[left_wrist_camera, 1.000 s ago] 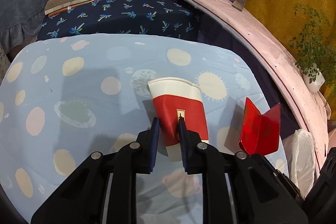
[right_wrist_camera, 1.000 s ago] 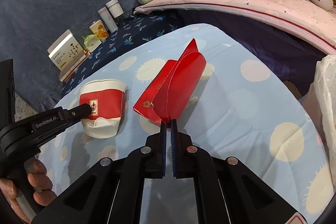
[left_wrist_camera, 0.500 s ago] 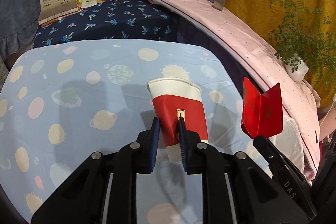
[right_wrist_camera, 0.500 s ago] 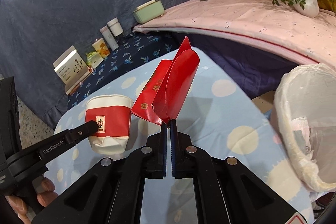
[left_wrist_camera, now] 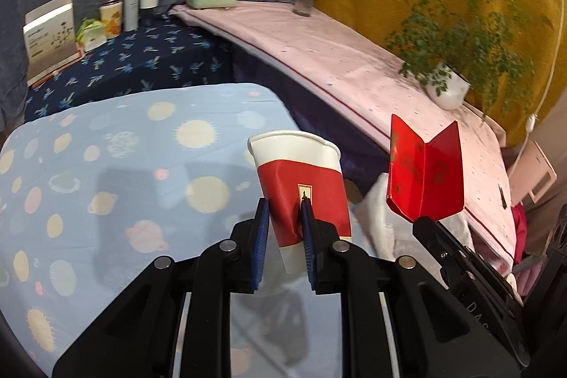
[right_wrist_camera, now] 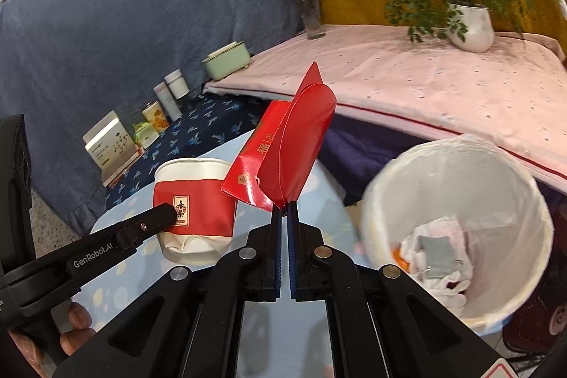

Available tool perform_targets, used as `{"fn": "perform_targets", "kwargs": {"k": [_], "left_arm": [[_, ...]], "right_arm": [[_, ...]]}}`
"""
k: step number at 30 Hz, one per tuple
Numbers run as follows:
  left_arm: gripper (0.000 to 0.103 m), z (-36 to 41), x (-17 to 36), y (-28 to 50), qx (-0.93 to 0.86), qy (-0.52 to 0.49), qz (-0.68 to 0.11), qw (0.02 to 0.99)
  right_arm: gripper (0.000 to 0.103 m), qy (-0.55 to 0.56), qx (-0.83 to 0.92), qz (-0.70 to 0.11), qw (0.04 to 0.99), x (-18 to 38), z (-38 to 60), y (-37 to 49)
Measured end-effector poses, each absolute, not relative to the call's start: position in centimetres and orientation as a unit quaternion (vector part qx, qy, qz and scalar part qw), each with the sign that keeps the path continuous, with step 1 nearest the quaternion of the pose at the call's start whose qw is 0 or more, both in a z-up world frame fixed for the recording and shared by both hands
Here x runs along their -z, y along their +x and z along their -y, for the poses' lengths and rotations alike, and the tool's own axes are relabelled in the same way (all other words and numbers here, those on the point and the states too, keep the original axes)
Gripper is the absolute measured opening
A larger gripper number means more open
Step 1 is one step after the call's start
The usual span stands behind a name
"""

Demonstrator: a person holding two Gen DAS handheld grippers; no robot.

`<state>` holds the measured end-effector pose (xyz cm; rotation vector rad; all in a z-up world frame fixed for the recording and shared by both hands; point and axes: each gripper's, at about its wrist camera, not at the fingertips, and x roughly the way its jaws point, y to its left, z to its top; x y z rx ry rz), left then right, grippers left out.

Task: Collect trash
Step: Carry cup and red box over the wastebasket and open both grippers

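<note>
Red card, folded, clamped at its lower edge by the right gripper (right_wrist_camera: 283, 218), jaws nearly together on it. Red paper envelope (right_wrist_camera: 283, 144) stands up above the fingers, off the table, left of the bin. Left gripper (left_wrist_camera: 285, 218) is closed on a crushed paper cup (left_wrist_camera: 301, 186), red band, white rim, base dented, held clear of the blue dotted tablecloth (left_wrist_camera: 124, 165). White-lined trash bin (right_wrist_camera: 457, 165) sits just right, tissue and scraps already inside. Judgement: carry each piece over the mouth before releasing; card is light and may flutter, so open low. Beyond: pink-covered bench (right_wrist_camera: 425, 84), potted plant (right_wrist_camera: 471, 23).
</note>
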<state>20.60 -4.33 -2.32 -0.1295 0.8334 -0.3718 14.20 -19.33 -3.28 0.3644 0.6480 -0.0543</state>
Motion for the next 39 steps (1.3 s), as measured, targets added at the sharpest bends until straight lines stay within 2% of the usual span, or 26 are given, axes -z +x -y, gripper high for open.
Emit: {"fn": "perform_targets", "kwargs": {"k": [10,18,32,33,35,39], "left_arm": [[0.018,12.6,2.1,18.7,0.240,-0.019,-0.404,0.883],[0.018,18.2,3.6,17.8,0.276,0.025,-0.418,0.865],[0.020,21.5,5.9,18.3,0.293,0.045,-0.442,0.846],[0.021,21.5,5.9,18.4,0.292,0.043,-0.444,0.846],[0.037,21.4,6.0,18.5,0.286,0.043,-0.442,0.849],[0.038,21.1,6.2,18.6,0.280,0.039,-0.442,0.851]], "right_arm": [[0.003,0.186,0.089,-0.307,0.929,3.1,26.4,10.4],[0.003,0.140,0.133,-0.352,0.916,3.8,29.9,9.1],[0.003,0.109,0.158,-0.390,0.900,5.4,31.9,9.1],[0.003,0.110,0.159,-0.390,0.900,5.5,32.0,9.1],[0.003,0.111,0.160,-0.391,0.900,5.6,32.1,9.1],[0.003,0.111,0.160,-0.392,0.899,5.7,32.1,9.3]]}}
